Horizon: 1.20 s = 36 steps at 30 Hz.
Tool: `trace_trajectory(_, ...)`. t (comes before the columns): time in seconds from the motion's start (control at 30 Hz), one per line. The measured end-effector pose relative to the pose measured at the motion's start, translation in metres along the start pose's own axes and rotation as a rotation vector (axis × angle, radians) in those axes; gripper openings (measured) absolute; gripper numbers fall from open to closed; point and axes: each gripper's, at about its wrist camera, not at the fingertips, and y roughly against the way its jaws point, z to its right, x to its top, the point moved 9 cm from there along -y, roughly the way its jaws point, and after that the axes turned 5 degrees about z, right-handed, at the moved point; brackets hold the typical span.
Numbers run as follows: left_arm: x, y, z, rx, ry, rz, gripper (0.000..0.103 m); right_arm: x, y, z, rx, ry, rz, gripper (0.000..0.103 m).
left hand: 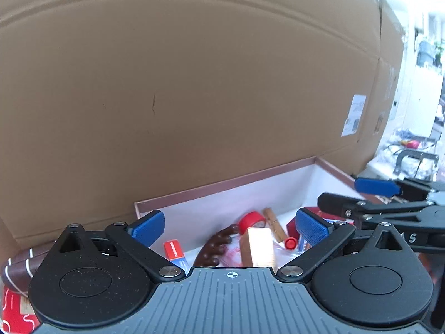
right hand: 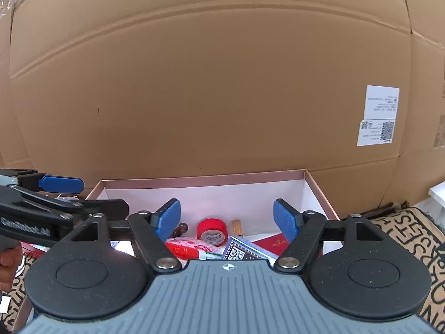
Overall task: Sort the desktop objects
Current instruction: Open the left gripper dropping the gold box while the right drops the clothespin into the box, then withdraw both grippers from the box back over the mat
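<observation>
A: Where were the things to be sorted found?

B: They were seen lying together inside the pink-rimmed box (right hand: 204, 178), which stood at the foot of the big cardboard wall (right hand: 211, 83). A red tape roll (right hand: 212, 229) lay near the far wall of the box, a wooden block (left hand: 258, 246) nearer, and a brown beaded massager (left hand: 214, 246) to its left.

A: How was the tape roll judged to handle?

B: It was judged light and stiff, with a smooth side that could slip. A grip across its outer rim was thought safest. The wooden block was judged harder and heavier, best taken on its two flat sides.

A: And the claws?

B: The left gripper (left hand: 230, 226) was seen released, its blue pads (left hand: 148, 226) wide apart and nothing between them. The right gripper (right hand: 226, 220) was also released and empty. Both were pointed forward and a little downward over the near edge of the box, the left one just beside the right.
</observation>
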Motion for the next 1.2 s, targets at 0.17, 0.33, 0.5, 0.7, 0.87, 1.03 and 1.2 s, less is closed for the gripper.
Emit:
trace_trajectory(0.17, -0.001, 0.016, 0.003, -0.002, -0.022, 0.013, 0.103, 0.013, 0.015, -0.007, 0.004, -0.032, 0.027, 0.092)
trace_trajectory(0.33, 0.0, 0.026, 0.007, -0.004, -0.022, 0.017, 0.103, 0.017, 0.028, -0.008, -0.007, -0.039, 0.044, 0.099)
trace_trajectory(0.5, -0.001, 0.045, 0.005, 0.005, -0.013, 0.022, 0.103, 0.019, 0.043, -0.01, -0.01, -0.048, 0.059, 0.102)
trace_trajectory(0.7, -0.001, 0.082, 0.0, 0.02, -0.018, 0.068, 0.103, 0.025, 0.076, -0.023, -0.018, -0.049, 0.099, 0.103)
trace_trajectory(0.87, -0.011, 0.12, -0.014, 0.046, -0.01, 0.097, 0.103, 0.024, 0.101, -0.04, -0.009, -0.035, 0.13, 0.103)
trace_trajectory(1.03, -0.034, 0.156, -0.033, 0.081, 0.04, 0.091, 0.103, 0.017, 0.122, -0.065, 0.022, -0.009, 0.132, 0.103)
trace_trajectory(1.2, -0.057, 0.191, -0.054, 0.108, 0.078, 0.103, 0.103, 0.017, 0.146, -0.089, 0.047, 0.004, 0.165, 0.103)
